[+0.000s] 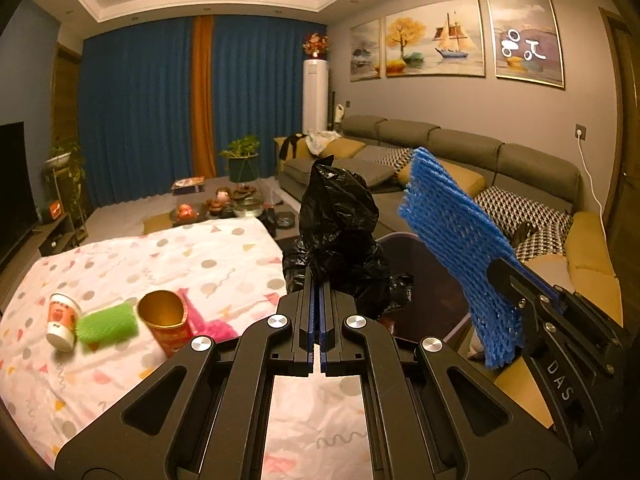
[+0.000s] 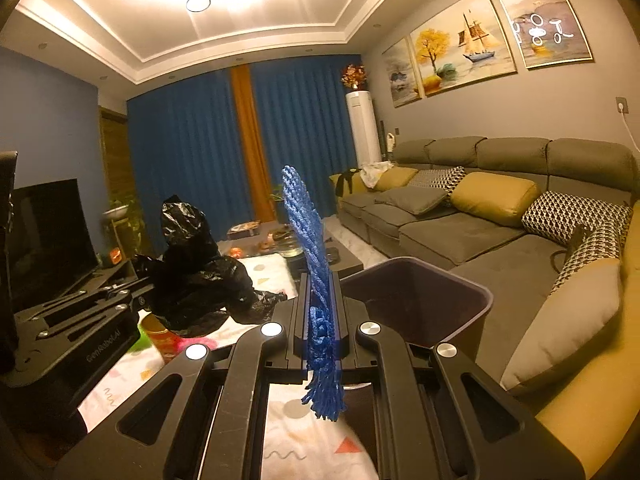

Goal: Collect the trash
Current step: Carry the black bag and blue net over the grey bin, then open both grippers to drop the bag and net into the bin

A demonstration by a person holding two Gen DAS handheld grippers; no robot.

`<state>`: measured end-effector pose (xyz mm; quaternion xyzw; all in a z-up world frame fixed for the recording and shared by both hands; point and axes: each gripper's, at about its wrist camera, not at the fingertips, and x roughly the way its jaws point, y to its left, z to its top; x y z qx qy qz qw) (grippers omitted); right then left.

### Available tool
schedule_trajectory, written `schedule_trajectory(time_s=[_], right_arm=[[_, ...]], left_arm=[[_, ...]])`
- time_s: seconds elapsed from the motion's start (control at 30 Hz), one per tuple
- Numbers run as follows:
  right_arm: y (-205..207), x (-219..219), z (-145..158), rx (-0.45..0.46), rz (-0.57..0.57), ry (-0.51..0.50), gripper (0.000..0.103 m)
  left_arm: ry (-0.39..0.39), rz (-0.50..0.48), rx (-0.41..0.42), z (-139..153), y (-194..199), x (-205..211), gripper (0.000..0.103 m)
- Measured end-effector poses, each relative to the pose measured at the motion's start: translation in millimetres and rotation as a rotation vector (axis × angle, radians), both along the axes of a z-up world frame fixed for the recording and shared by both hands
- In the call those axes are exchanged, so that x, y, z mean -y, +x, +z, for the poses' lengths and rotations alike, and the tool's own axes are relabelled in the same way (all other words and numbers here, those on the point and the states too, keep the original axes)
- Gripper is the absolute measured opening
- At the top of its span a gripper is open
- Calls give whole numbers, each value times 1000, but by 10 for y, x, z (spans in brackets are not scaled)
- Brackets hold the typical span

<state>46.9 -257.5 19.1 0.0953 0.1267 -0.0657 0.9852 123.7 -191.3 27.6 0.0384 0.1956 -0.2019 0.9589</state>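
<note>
The left gripper [image 1: 319,294] is pinching a black trash bag [image 1: 340,228] between its 2 pressed-together fingers, the bag bunching upward just ahead of the tips. To its right, the right gripper [image 2: 320,300] is clamping a blue foam net [image 2: 308,240], which is sticking up past the fingers and hanging out behind them. A dark bin [image 2: 432,300] is sitting just ahead-right of the right gripper. Left of the left gripper, 2 paper cups [image 1: 166,320], a green net [image 1: 108,324] and a pink scrap [image 1: 204,318] are lying on the patterned cloth [image 1: 120,264].

Blue curtains [image 1: 140,112], grey sofa [image 2: 460,216], framed paintings [image 1: 434,38]
</note>
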Motion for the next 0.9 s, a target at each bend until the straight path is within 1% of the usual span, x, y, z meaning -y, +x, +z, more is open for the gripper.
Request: schedule_trajectory(time_s=[0.43, 0.67, 0.9], right_arm=[[158, 261, -76, -23, -53, 0, 9], [309, 407, -150, -53, -77, 5, 9], [464, 429, -214, -71, -75, 5, 9]], left_arm=[[19, -42, -38, -168, 316, 379, 0], [13, -69, -62, -288, 513, 503, 0], [15, -95, -88, -405, 648, 600, 0]])
